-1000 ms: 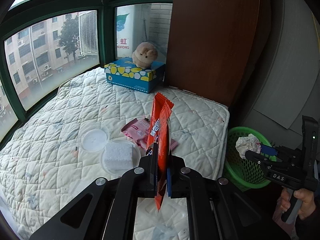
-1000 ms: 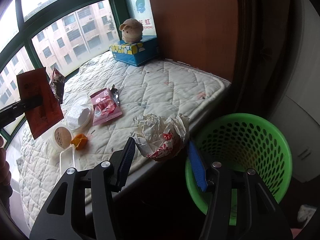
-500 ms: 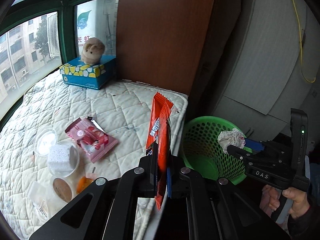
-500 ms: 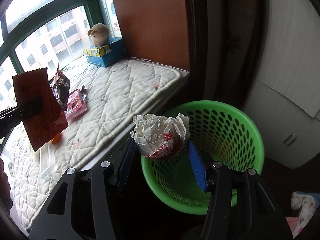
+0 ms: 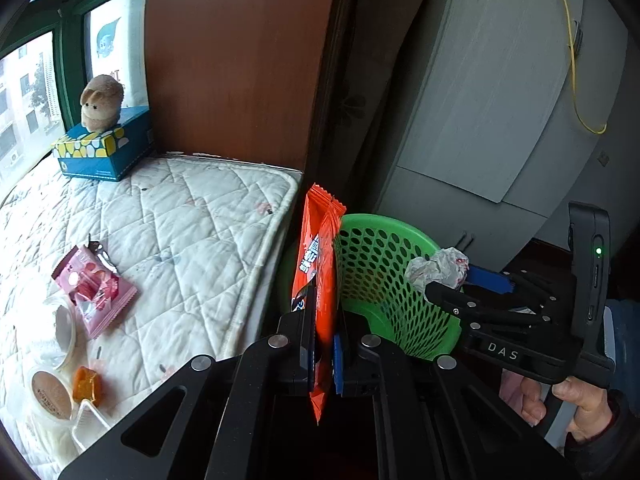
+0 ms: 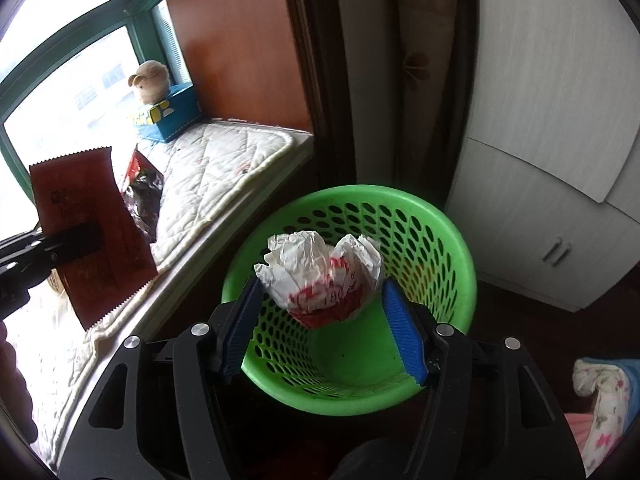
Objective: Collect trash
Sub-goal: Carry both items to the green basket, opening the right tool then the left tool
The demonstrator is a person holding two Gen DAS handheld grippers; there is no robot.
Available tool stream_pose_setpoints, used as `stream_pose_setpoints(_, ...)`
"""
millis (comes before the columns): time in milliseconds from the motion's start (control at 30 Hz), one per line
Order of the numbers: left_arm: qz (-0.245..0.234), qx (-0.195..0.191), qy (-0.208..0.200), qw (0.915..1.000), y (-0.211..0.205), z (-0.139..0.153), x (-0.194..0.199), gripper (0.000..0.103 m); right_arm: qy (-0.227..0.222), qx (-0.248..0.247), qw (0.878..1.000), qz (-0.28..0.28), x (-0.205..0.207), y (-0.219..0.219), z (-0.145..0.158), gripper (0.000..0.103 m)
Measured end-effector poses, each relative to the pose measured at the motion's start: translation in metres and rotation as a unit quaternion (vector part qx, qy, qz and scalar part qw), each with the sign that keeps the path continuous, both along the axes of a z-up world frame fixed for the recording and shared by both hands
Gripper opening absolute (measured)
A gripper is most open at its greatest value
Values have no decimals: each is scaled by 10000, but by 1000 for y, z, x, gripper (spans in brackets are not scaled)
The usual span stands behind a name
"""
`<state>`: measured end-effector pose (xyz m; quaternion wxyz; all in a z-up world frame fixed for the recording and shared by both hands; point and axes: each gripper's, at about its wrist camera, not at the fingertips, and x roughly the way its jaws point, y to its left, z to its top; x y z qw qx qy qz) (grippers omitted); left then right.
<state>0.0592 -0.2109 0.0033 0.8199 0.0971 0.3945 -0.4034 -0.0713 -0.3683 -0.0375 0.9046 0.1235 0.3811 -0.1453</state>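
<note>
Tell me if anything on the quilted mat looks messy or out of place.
Yes. Litter lies on the mat: a torn pink wrapper, open plastic cups and an orange scrap near its front edge. The tissue box with the plush toy on it looks tidy.

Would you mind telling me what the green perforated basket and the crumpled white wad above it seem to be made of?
The green perforated basket looks like moulded plastic: smooth, slightly glossy, with regular punched holes. The crumpled white wad seems to be thin paper or wrapper, matte, sharply creased, with red print; which of the two is unclear.
</note>
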Motion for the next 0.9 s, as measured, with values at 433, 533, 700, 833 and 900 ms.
stream_pose_setpoints(433,-375,108,323,9987,-55,-25,-6,7,-107,107,9995,-287,-16,-27,1,69)
stream_pose_setpoints(533,-433,159,429,9980,-64,-31,-6,8,-165,141,9992,-342,-21,-31,2,71)
stream_pose_setpoints(700,-451,250,532,9972,-78,-41,-8,34,-202,216,9988,-403,-27,-36,1,71)
stream_pose_setpoints(833,-423,228,496,9976,-77,-44,-9,45,-216,240,9986,-422,-29,-36,1,71)
stream_pose_setpoints(900,-411,243,503,9976,-75,-45,-8,45,-225,263,9985,-420,-31,-36,2,71)
